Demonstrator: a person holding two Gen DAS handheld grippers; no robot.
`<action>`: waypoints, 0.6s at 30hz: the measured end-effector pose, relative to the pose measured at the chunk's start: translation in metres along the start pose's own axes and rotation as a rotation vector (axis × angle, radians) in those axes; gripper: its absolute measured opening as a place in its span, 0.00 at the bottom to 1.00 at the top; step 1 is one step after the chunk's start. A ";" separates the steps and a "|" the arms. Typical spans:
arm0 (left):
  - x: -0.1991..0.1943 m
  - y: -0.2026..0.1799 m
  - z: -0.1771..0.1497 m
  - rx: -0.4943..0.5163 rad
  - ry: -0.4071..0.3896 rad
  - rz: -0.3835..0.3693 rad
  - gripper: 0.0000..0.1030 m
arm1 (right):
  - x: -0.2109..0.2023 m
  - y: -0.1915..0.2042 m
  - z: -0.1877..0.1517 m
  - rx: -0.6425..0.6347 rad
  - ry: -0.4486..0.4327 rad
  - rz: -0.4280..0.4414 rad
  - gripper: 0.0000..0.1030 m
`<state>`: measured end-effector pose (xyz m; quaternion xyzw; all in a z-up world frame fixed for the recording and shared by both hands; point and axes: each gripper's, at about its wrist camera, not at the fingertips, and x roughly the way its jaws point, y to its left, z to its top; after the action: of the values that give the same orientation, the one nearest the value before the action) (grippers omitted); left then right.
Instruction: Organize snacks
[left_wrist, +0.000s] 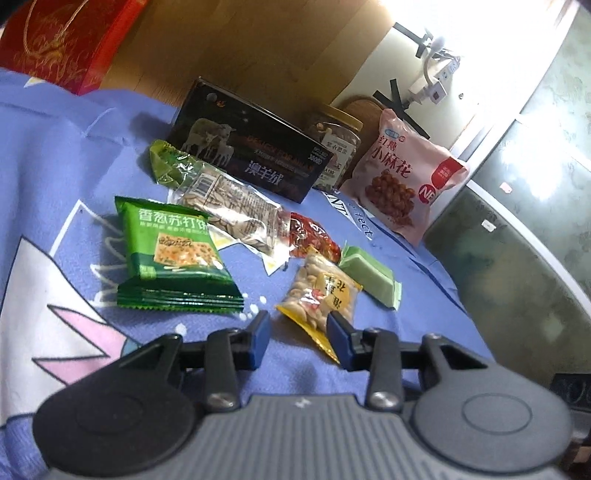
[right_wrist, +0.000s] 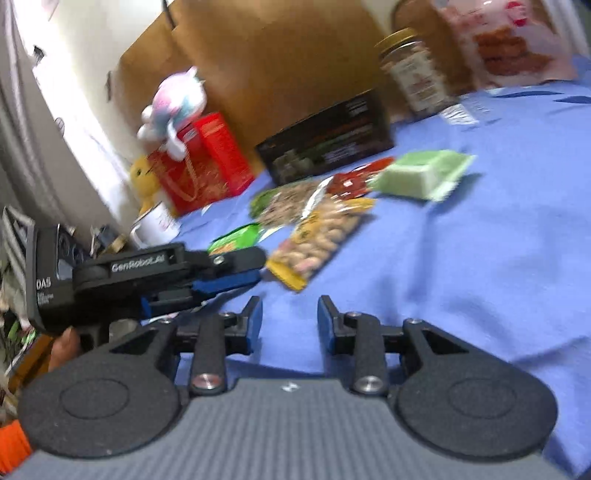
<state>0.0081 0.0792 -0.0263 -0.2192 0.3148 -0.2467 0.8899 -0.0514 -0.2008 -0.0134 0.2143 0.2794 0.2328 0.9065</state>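
On the blue printed cloth (left_wrist: 110, 122) that covers the surface, the snacks lie in a loose cluster toward its middle. A stack of flat green cracker packets (left_wrist: 173, 254) sits at the left of the left wrist view. Beside it lies a clear packet of striped seeds with a green end (left_wrist: 225, 199), with a small red-filled clear packet (left_wrist: 314, 236) against its near end. A pale green wrapped bar (left_wrist: 369, 275) lies just right of these. Along the far edge of the cloth stand a long black cardboard box printed with sheep (left_wrist: 251, 147), a clear plastic jar with a yellow lid (left_wrist: 338, 144) and an upright pink pouch (left_wrist: 402, 173). A red gift box (left_wrist: 70, 44) stands at the far left corner.

Nearest the left gripper (left_wrist: 297, 336) is a clear and yellow packet of peanuts (left_wrist: 321, 295). Its yellow end reaches between the blue-padded fingers. These stand apart; the right pad is at the packet's edge, the left pad is clear of it, so nothing is pinched.

From the right wrist view, the right gripper (right_wrist: 290, 317) hovers over bare cloth with its fingers spread and nothing between them. The peanut packet (right_wrist: 317, 240) lies ahead of it, with the left gripper (right_wrist: 236, 273) coming in from the left at the packet's yellow end.
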 end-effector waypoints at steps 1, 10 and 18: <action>0.000 -0.002 -0.001 0.014 -0.003 0.010 0.34 | -0.003 -0.001 -0.001 0.005 -0.010 -0.013 0.35; 0.000 -0.015 -0.005 0.087 -0.013 0.059 0.34 | -0.007 -0.015 -0.011 0.120 -0.060 -0.008 0.34; 0.001 -0.018 -0.005 0.109 -0.012 0.075 0.35 | -0.012 -0.020 -0.013 0.148 -0.075 0.021 0.35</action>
<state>0.0000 0.0633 -0.0209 -0.1597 0.3036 -0.2286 0.9111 -0.0624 -0.2204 -0.0290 0.2920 0.2593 0.2128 0.8957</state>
